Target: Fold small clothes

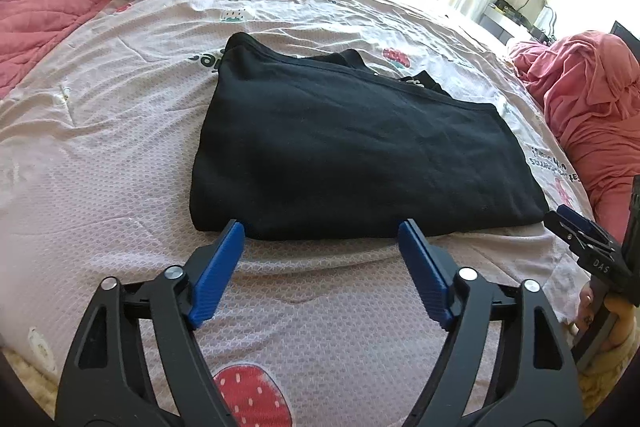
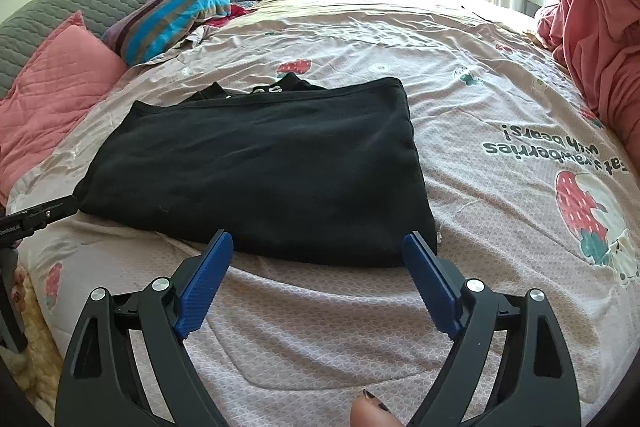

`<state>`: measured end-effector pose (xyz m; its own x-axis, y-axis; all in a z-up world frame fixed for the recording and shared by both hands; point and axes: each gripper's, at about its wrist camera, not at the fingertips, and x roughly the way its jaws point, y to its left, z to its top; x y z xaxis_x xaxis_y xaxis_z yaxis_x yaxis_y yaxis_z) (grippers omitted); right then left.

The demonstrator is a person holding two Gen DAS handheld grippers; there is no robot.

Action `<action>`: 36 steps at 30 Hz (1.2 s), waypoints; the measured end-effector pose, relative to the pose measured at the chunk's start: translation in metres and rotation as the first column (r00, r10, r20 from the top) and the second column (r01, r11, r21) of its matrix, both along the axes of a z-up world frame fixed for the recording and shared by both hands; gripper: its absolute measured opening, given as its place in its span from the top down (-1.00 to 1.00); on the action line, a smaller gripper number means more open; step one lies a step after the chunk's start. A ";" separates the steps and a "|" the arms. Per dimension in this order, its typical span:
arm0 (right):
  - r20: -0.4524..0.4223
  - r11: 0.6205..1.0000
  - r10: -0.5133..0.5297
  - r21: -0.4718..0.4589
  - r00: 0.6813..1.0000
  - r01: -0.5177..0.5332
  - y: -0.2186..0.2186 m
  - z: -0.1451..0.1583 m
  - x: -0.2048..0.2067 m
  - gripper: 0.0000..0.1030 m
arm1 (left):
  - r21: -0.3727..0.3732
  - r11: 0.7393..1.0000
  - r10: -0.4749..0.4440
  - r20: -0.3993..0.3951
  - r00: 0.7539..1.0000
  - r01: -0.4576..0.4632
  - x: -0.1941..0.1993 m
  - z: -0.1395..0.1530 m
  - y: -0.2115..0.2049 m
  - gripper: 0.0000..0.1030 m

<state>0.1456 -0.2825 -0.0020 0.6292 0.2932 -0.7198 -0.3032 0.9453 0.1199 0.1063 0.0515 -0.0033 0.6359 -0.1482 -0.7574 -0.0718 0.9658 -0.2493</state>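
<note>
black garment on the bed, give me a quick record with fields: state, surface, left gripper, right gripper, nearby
state: black garment folded flat, a printed part sticking out at its far edge
surface: strawberry-print bedsheet
left gripper: open, at near edge, holding nothing
right gripper: open, at near edge, holding nothing
nearby: striped pillow, pink pillow

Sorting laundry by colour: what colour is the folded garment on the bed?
Black garment; clearest in the right wrist view.
</note>
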 end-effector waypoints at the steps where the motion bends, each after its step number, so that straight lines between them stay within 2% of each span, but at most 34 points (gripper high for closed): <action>1: 0.003 1.000 0.001 0.002 1.000 -0.001 0.000 0.001 -0.001 -0.72 | 0.001 1.000 0.001 0.001 1.000 -0.001 -0.001 0.001 0.000 -0.47; 8: 0.031 1.000 0.009 0.007 0.999 -0.009 -0.001 0.009 -0.007 -0.84 | 0.022 1.000 0.012 0.010 1.000 -0.012 -0.006 0.008 -0.003 -0.80; 18: 0.071 1.000 0.007 0.005 0.997 -0.007 -0.001 0.020 -0.016 -0.91 | 0.039 0.999 -0.001 0.017 1.000 0.001 -0.015 0.017 -0.014 -0.81; 36: 0.129 0.996 0.082 0.004 0.988 -0.084 0.025 0.039 -0.037 -0.91 | 0.065 0.998 -0.018 0.058 0.998 0.014 -0.034 0.036 -0.026 -0.82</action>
